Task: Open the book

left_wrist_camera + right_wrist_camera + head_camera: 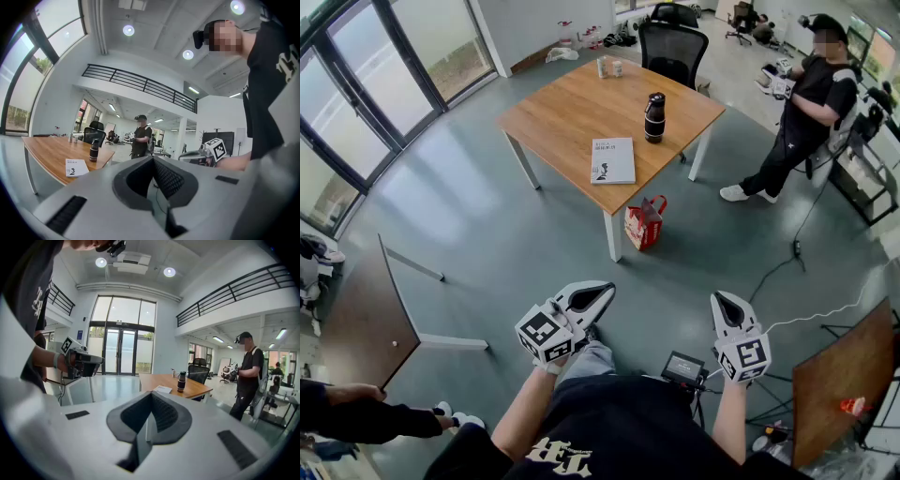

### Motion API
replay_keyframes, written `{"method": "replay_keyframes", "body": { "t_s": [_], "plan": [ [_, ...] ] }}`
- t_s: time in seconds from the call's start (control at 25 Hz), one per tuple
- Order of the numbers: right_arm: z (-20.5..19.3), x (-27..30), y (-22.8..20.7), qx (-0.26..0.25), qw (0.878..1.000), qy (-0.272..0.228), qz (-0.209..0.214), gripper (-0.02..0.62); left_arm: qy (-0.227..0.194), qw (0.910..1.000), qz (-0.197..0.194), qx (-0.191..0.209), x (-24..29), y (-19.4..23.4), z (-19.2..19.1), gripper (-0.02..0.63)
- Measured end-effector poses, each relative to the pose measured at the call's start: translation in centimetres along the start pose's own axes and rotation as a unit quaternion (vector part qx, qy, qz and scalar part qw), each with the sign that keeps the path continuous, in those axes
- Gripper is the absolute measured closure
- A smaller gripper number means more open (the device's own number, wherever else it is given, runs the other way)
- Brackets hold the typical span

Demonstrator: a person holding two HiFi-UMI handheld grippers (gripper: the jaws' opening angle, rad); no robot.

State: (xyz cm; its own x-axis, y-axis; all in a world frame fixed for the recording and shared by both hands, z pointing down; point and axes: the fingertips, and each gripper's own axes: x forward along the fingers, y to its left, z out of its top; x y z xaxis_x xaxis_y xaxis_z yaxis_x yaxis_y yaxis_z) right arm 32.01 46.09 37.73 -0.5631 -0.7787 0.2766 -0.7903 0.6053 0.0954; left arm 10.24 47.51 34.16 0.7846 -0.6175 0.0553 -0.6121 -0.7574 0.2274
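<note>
The book (613, 160) lay closed near the front edge of the wooden surface (567, 108), with a dark bottle (654, 117) standing just beyond it to the right. Both grippers were well apart from it. The left gripper (592, 298) and right gripper (728, 307) were low and near, close to the person's body, each with jaws closed on nothing. A red bag (645, 223) sat on the floor by the surface's near corner.

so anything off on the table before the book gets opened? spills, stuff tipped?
Nothing stands out. The book lies flat and closed near the front edge of the table, the black bottle stands upright behind it, and nothing is spilled. A red bag sits on the floor by the table leg.
</note>
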Motion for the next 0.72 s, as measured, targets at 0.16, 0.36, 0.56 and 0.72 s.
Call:
{"method": "replay_keyframes", "body": {
  "t_s": [0.16, 0.36, 0.56, 0.72],
  "plan": [
    [2.5, 3.9, 1.6, -0.023, 1.000, -0.006, 0.009, 0.606, -0.013, 0.9998, 0.010, 0.009, -2.4, 3.3, 1.9, 0.600],
    [5.5, 9.0, 1.4, -0.035, 0.999, -0.007, 0.002, 0.606, -0.016, 0.9996, 0.020, 0.010, -4.0, 8.6, 3.5, 0.600],
    [5.5, 13.3, 2.7, -0.025, 1.000, 0.014, -0.010, 0.606, 0.001, 0.9999, 0.017, 0.003, -6.1, 13.4, 3.4, 0.600],
    [6.4, 15.8, 4.0, -0.038, 0.999, 0.023, -0.014, 0.606, 0.002, 0.9999, 0.006, -0.009, -6.7, 16.7, 3.5, 0.600]
  ]
}}
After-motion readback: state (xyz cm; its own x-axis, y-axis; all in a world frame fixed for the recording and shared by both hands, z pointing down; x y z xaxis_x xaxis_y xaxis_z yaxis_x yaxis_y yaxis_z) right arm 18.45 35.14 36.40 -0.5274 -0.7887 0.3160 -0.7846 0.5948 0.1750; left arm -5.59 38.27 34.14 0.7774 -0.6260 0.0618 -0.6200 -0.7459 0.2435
